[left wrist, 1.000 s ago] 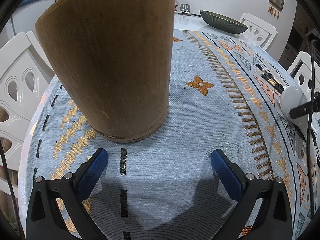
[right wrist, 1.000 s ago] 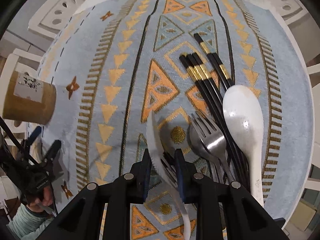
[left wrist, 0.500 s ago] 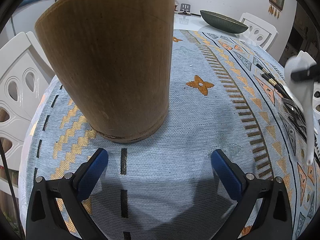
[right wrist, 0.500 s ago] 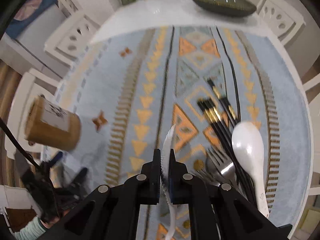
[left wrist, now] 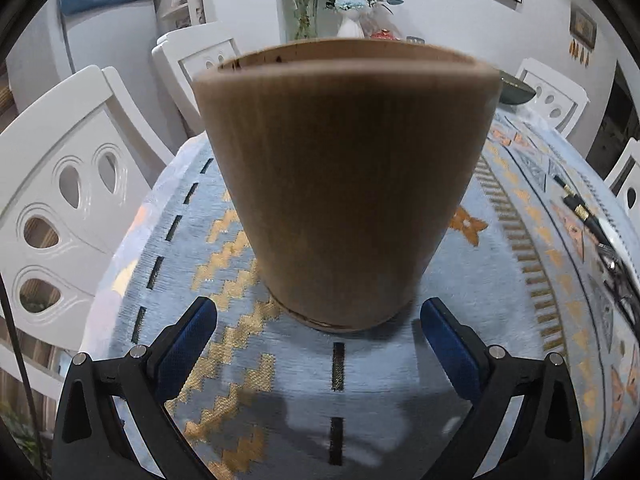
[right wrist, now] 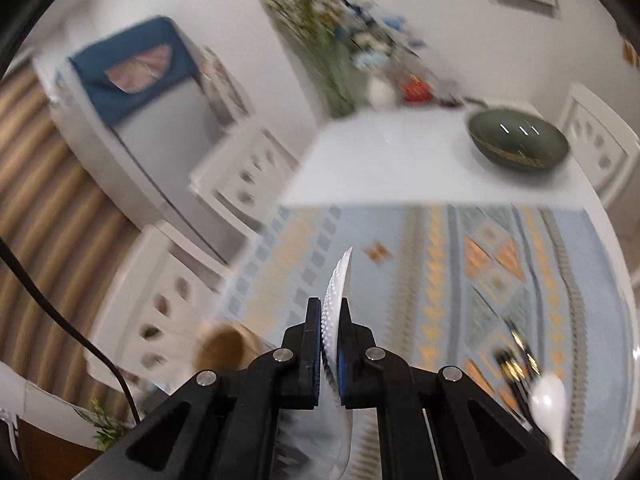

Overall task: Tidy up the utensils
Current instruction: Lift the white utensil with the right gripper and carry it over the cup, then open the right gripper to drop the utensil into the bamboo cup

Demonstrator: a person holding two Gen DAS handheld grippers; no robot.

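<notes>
The white rice paddle (right wrist: pixel 338 300) is sitting edge-on, pinched between the right gripper's (right wrist: pixel 329 344) pads above the patterned tablecloth (right wrist: pixel 460 264). The left gripper (left wrist: pixel 319 322) is closing its wide jaws just before the upright wooden holder (left wrist: pixel 344 184), touching nothing.

The left gripper (left wrist: pixel 318 330) points steeply downward, its jaws wide and closing, the blue pads (left wrist: pixel 188 338) set to either side of the wooden holder's (left wrist: pixel 344 184) base just ahead, not pressing on it. The right gripper (right wrist: pixel 334 320) also tilts downward, its jaws clamped nearly together on a white rice paddle (right wrist: pixel 340 280) whose dimpled blade juts forward past the fingertips.
</notes>
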